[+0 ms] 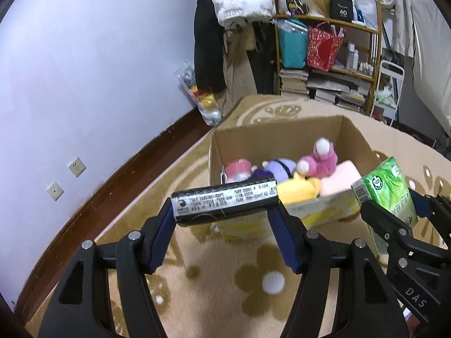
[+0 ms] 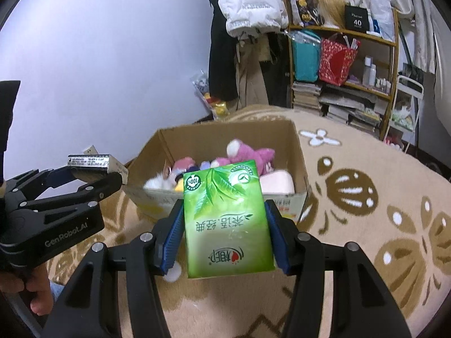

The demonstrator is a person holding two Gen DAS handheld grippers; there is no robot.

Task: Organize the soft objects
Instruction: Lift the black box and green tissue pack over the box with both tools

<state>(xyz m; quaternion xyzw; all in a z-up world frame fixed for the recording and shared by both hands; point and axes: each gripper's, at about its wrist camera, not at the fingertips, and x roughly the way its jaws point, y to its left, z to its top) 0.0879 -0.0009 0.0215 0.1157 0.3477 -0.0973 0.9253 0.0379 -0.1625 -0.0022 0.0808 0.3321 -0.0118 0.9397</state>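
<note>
My left gripper (image 1: pixel 224 219) clamps a black printed soft pack (image 1: pixel 224 200) by its ends at centre frame, and my right gripper (image 2: pixel 224 238) squeezes a green leaf-patterned tissue pack (image 2: pixel 227 222) at lower centre. Either could slip or buckle and miss the brown cardboard box (image 2: pixel 300 152) of plush toys just beyond. Legible: "100%" on the green pack, "GenRobot.AI" and "DAS" on the grippers.

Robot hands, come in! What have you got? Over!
Left gripper shut on black pack. Right gripper shut on green pack. Toy box ahead, path clear.
</note>
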